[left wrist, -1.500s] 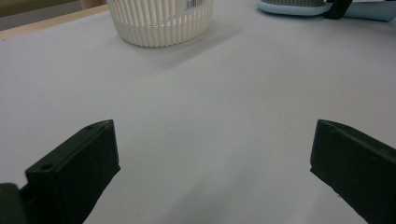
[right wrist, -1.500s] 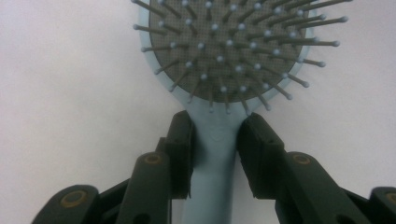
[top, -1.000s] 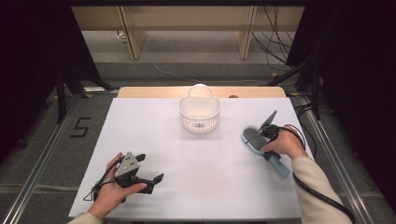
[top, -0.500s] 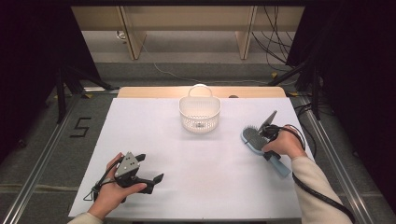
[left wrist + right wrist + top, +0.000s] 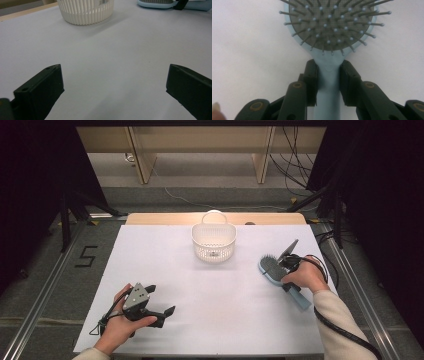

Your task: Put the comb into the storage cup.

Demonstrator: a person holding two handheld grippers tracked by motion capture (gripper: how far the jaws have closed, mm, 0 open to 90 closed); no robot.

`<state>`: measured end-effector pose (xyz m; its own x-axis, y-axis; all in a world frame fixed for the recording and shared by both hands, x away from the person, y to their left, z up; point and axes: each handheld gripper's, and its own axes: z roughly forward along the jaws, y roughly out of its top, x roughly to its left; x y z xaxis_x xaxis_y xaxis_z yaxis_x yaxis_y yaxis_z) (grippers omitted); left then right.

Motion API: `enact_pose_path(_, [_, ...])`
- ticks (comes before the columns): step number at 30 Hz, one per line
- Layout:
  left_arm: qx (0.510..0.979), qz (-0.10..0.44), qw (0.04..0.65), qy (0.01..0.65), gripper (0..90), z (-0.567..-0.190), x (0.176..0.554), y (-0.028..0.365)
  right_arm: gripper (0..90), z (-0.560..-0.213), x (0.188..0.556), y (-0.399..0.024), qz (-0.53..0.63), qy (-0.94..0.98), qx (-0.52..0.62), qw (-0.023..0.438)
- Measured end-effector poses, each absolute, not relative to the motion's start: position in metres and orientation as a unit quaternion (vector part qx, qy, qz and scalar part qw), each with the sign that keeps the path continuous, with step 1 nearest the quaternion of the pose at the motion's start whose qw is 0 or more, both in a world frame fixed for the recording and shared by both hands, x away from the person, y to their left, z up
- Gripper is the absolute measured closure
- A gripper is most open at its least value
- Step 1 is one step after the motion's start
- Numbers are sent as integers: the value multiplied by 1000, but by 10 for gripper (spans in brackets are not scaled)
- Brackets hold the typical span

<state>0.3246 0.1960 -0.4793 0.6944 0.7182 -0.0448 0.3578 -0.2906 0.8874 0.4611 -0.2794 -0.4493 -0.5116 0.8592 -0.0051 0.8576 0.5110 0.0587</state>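
Observation:
A light blue hairbrush [image 5: 272,267] with a grey bristle pad lies bristles up on the white table at the right; its pad fills the top of the right gripper view [image 5: 332,25]. My right gripper [image 5: 286,269] [image 5: 329,68] is shut on the brush's neck just below the pad, one black jaw on each side of the handle. At the front left my left gripper [image 5: 161,300] [image 5: 115,75] rests low over the table, open, with nothing between its jaws. It faces a white ribbed basket [image 5: 214,242] [image 5: 85,12] and the brush [image 5: 156,3] beyond.
The basket stands at the back middle of the white table [image 5: 215,295], close to the wooden far edge [image 5: 150,218]. Cables trail from both grippers. Metal rails and dark floor flank the table.

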Motion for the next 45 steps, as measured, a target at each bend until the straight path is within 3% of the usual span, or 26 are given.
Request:
enact_pose_path(28, [781, 186, 485, 346, 7, -479, 325, 196, 706, -440, 448, -291, 83, 854, 512, 43])
enact_pose_path(45, [781, 189, 484, 347, 7, -480, 325, 197, 706, -435, 434, -299, 178, 823, 533, 85])
